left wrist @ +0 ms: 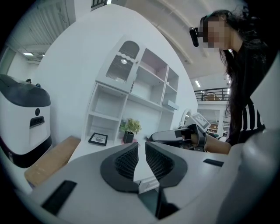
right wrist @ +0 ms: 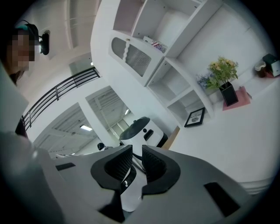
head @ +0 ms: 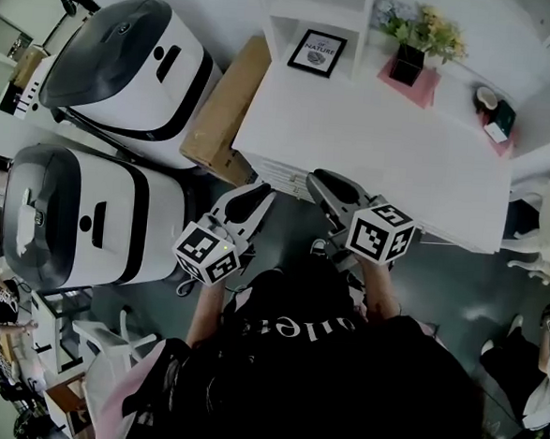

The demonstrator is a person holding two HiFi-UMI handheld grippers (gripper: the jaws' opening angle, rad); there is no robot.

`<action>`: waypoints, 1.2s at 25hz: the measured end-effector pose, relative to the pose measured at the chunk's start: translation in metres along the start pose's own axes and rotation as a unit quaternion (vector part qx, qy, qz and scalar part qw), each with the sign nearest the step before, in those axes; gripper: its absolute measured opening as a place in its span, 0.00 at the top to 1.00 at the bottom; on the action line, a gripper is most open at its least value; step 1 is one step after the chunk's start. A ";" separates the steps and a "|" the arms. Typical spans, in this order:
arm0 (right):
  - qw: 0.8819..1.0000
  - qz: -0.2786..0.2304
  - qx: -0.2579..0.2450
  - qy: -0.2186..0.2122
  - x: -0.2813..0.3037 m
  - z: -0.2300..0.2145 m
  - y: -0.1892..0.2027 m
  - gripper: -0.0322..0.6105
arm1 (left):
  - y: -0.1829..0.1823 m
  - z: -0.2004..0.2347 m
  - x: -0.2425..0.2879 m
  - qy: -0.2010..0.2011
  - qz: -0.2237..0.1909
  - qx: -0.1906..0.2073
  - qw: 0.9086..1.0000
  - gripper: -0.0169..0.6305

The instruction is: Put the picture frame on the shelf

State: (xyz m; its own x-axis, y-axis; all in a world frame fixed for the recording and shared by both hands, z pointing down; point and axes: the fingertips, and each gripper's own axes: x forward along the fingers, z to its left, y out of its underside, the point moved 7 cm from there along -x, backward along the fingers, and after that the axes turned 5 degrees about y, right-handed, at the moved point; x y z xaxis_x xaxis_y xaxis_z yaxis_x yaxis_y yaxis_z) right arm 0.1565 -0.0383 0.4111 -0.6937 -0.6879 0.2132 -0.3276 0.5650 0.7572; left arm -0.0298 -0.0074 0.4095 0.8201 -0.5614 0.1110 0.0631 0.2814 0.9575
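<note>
The black picture frame [head: 317, 52] leans in the lowest bay of the white shelf unit [head: 272, 0], at the back of the white table [head: 383, 146]. It also shows in the left gripper view as the frame [left wrist: 98, 139] and in the right gripper view as the frame [right wrist: 195, 117]. My left gripper [head: 263, 192] hovers off the table's near-left corner, its jaws [left wrist: 141, 143] a narrow slit apart with nothing between. My right gripper [head: 314, 177] hangs over the table's front edge, jaws [right wrist: 137, 148] also nearly together and empty. Both are far from the frame.
A potted plant [head: 419, 36] on a pink mat stands right of the frame. Small items [head: 494, 112] lie at the table's right end. A cardboard box [head: 226, 107] leans beside the table's left side. Two white machines [head: 136, 54] [head: 78, 214] stand on the floor at left.
</note>
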 end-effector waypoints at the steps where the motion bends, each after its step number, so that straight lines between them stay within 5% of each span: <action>1: 1.000 -0.001 -0.003 0.003 0.000 0.007 0.005 0.80 | 0.000 -0.001 -0.008 0.001 -0.003 0.000 1.000 0.90; 16: 0.998 -0.025 -0.012 0.060 -0.018 0.115 0.098 0.81 | 0.025 -0.023 -0.131 0.049 -0.009 0.000 0.999 0.90; 30: 0.995 -0.034 -0.019 0.089 -0.045 0.161 0.144 0.85 | 0.040 -0.051 -0.171 0.097 -0.013 0.002 0.995 0.90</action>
State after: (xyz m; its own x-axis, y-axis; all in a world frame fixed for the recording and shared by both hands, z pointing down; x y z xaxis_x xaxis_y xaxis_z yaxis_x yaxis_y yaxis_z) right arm 0.0367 0.1472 0.4109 -0.5447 -0.7960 0.2638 -0.3428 0.4984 0.7963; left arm -0.1387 0.1393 0.4154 0.9126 -0.4074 0.0339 0.0831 0.2661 0.9604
